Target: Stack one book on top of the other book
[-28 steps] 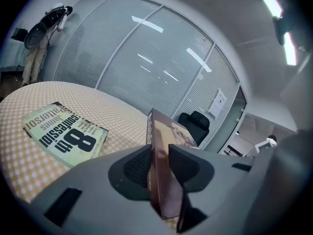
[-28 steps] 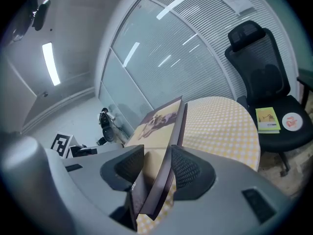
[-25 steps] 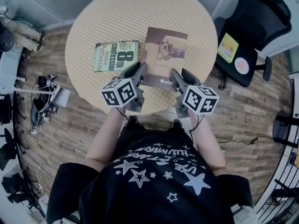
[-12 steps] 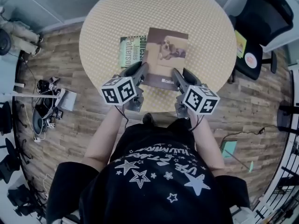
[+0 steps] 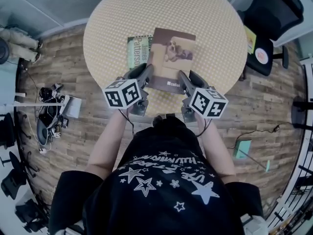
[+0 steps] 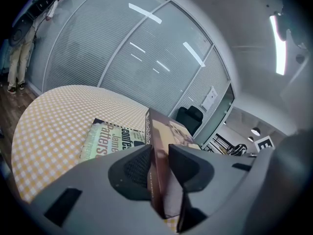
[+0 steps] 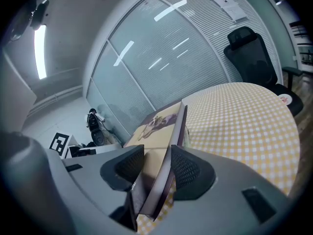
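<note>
Left gripper (image 5: 145, 71) and right gripper (image 5: 185, 77): jaws clench brown book (image 5: 172, 58), partly over green book (image 5: 136, 51); uneven release may skew it.

The brown book (image 5: 172, 58) hides most of the green book (image 5: 137, 52), and the head view's top edge crops the tabletop (image 5: 210, 18)
</note>
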`<state>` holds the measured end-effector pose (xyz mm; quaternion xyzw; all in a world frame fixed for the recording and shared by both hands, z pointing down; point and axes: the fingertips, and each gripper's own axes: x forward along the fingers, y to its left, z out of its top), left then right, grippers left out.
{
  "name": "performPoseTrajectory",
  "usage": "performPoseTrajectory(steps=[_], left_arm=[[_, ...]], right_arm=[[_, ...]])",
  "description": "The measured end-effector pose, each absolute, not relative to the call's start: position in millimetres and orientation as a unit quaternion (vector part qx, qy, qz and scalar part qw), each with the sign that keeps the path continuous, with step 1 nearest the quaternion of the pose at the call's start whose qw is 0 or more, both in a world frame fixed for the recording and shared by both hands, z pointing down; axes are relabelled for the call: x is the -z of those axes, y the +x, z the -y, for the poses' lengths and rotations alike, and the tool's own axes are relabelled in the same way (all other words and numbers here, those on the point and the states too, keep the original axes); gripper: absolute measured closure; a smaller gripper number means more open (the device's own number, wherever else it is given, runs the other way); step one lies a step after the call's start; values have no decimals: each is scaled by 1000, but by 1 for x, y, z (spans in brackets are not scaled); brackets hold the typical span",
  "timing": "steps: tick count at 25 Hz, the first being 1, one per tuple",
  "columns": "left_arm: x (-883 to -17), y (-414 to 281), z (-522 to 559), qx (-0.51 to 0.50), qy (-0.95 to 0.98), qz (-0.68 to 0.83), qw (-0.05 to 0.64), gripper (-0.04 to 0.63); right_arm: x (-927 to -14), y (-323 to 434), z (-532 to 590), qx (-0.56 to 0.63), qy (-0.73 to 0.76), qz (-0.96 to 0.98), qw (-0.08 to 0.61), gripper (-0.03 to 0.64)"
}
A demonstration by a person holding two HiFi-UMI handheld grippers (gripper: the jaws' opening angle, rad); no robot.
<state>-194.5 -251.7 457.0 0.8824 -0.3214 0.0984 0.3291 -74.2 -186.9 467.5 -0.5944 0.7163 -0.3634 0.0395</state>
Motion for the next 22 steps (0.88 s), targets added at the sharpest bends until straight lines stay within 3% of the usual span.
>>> performPoseTrajectory(steps=[12,22], left_arm=[[-455,-127,259,-142,896,279,314,480],[-472,-151,305,-177,916,184,308,480]], right_arm=[[-469,-12,187,373,-618,-688,78,434],[-485,-53,211,374,-683,-619,101,434]])
